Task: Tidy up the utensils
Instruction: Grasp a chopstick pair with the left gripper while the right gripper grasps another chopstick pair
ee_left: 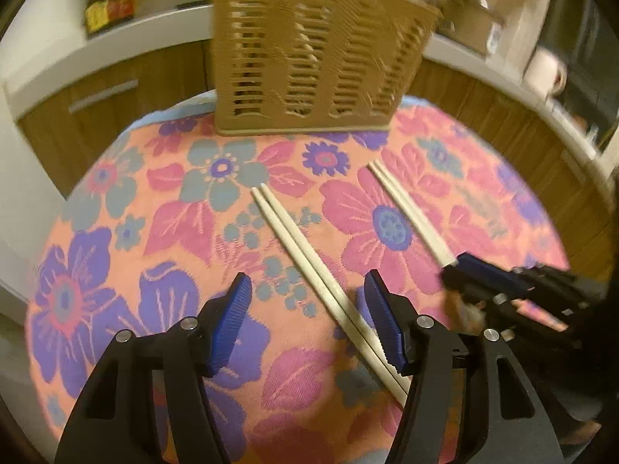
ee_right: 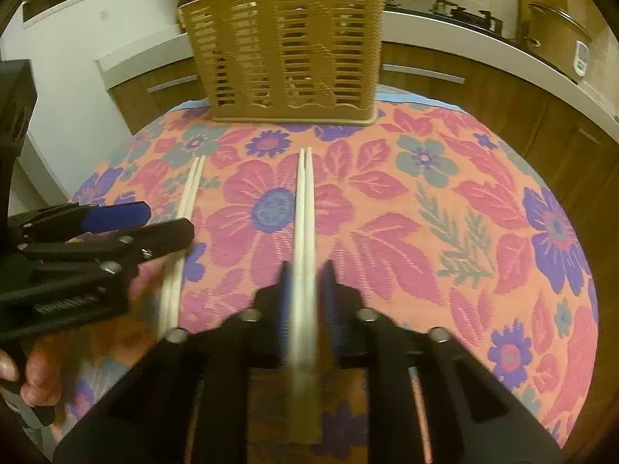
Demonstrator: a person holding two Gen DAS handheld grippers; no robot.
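Two pairs of white chopsticks are on the round floral table. My left gripper (ee_left: 309,323) is open above one pair (ee_left: 309,255), which runs between its blue pads (ee_left: 236,309) and under the right one. It also shows in the right wrist view (ee_right: 185,208). My right gripper (ee_right: 305,301) has its blue pads close around the other pair (ee_right: 303,208), which points toward a tan slotted utensil basket (ee_right: 286,50). That gripper (ee_left: 456,270) and pair (ee_left: 406,205) show at the right of the left wrist view, as does the basket (ee_left: 309,50).
The floral cloth (ee_left: 116,270) covers the table to its curved edge. Wooden cabinets (ee_right: 483,89) and a white counter (ee_right: 503,38) with pots stand behind. A hand (ee_right: 35,367) holds the left gripper's handle at lower left.
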